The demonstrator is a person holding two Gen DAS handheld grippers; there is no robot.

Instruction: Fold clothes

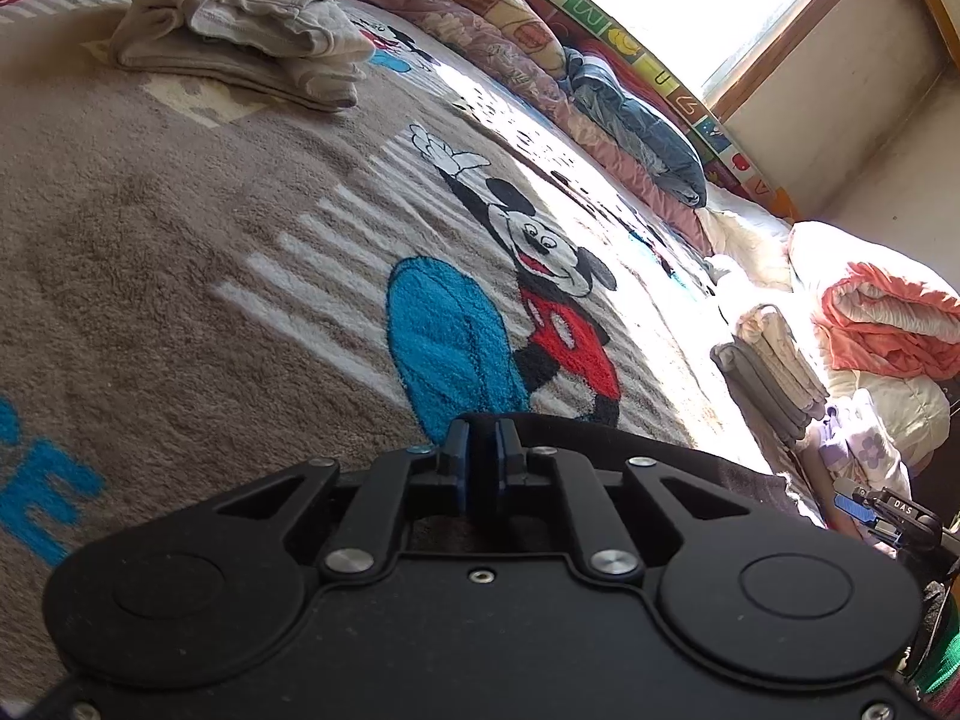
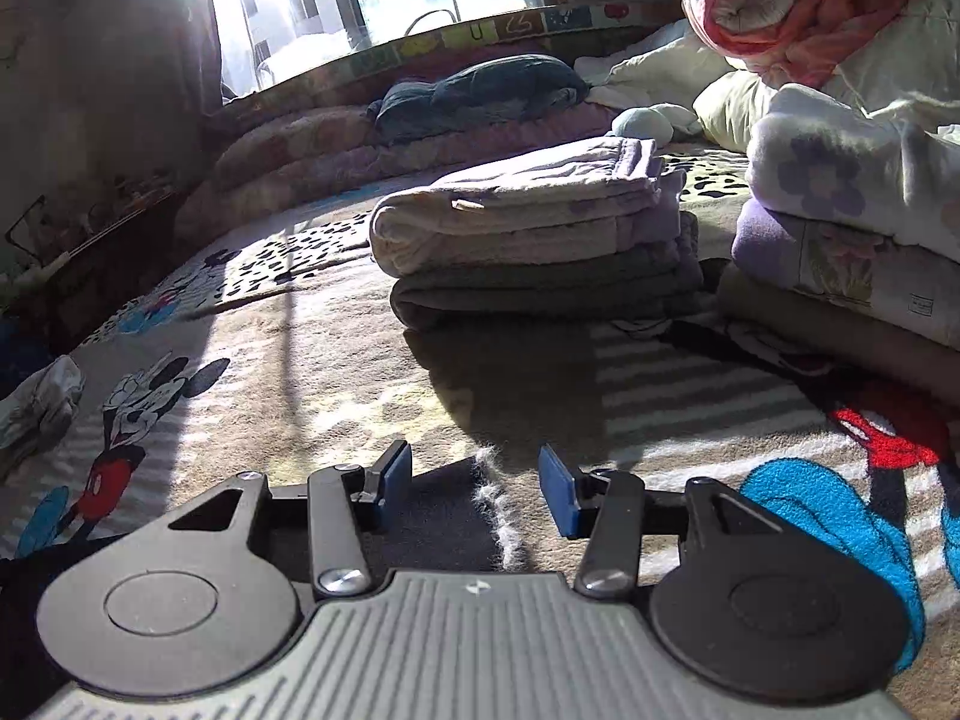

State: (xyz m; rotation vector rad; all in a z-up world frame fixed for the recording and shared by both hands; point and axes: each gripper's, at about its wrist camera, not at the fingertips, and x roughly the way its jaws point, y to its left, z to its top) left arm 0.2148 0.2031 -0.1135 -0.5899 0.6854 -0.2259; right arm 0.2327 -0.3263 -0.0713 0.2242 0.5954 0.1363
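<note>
In the left wrist view, my left gripper (image 1: 483,450) has its blue pads pressed together on the edge of a dark garment (image 1: 648,450). The garment stretches off to the right over the cartoon-mouse blanket (image 1: 240,276). My right gripper (image 2: 477,480) stands open low over the blanket (image 2: 336,372). Dark cloth (image 2: 432,522) with a fuzzy pale edge lies between and under its fingers, but the pads are not touching it. That right gripper also shows at the lower right of the left wrist view (image 1: 870,510).
A pile of cream clothes (image 1: 240,30) lies at the far left of the bed. A folded stack in white, lilac and grey (image 2: 540,228) sits ahead of the right gripper. Flowered and orange bedding (image 2: 840,180) is heaped to the right, with rolled quilts (image 1: 480,18) under the window.
</note>
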